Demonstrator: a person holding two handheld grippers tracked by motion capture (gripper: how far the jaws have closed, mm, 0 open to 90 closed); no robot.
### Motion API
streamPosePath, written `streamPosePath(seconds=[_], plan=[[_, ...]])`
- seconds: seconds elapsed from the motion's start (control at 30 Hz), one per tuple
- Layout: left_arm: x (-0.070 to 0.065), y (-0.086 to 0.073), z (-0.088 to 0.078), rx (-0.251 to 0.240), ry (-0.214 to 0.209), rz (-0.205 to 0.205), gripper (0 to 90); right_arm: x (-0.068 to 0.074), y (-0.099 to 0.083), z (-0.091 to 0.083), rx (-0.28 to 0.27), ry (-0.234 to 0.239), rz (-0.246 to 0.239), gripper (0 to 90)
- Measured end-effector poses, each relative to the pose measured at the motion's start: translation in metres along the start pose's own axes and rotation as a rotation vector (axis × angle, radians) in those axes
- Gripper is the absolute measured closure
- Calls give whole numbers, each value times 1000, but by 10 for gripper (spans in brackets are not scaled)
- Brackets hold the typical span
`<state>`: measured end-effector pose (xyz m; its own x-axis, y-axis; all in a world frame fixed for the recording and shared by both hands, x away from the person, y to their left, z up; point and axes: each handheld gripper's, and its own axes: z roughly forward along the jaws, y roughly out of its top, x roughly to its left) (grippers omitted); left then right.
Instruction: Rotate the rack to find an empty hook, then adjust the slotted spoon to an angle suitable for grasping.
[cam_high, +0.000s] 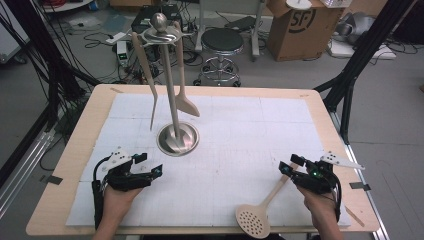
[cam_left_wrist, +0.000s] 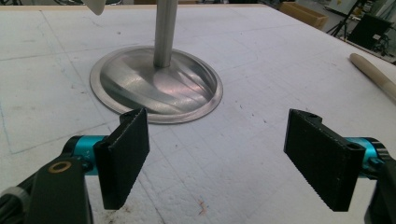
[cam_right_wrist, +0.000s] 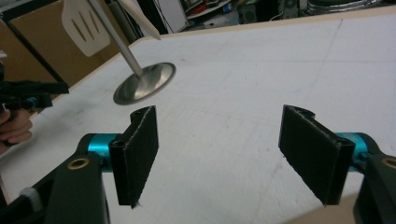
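Hovering wide open and empty, right gripper (cam_high: 289, 169) sits over the skimmer (cam_high: 260, 209), left gripper (cam_high: 150, 165) likewise

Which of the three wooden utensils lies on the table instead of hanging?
The pale wooden skimmer with the round perforated head, flat beside the right tongs; the other two hang from the steel stand.

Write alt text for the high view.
A slotted wooden spoon lies on the white mat beside the open right gripper. The open left gripper rests opposite, near a steel stand hung with wooden utensils.
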<state>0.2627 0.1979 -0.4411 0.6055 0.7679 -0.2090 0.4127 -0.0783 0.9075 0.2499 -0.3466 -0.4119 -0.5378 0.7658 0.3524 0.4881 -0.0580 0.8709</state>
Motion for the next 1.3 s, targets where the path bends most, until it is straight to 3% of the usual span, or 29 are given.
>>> streamPosePath(seconds=[0.17,0.27,0.43,0.53,0.6,0.77,0.93,1.07,1.3], plan=[[-1,0,2,5,-3,5,230,-10,-15,-6,5,-48,12,296],[-1,0,1,5,-3,4,230,-13,-20,-7,17,-47,46,360],[0,1,0,-4,-8,8,230,-13,-24,-11,36,-53,48,440],[1,2,-1,-18,-23,-8,230,-14,-28,-14,60,-63,39,524],[2,2,0,-18,-20,-10,230,-15,-29,-14,94,-92,4,605],[0,2,1,-9,-23,-6,230,-24,-39,-8,185,-110,27,809],[-1,2,1,-8,-22,1,230,-30,-43,-10,223,-101,71,898],[-1,1,0,-5,-24,-3,230,-35,-45,-13,258,-50,114,899],[0,1,0,-5,-19,-3,230,-20,-57,-13,351,6,136,899]])
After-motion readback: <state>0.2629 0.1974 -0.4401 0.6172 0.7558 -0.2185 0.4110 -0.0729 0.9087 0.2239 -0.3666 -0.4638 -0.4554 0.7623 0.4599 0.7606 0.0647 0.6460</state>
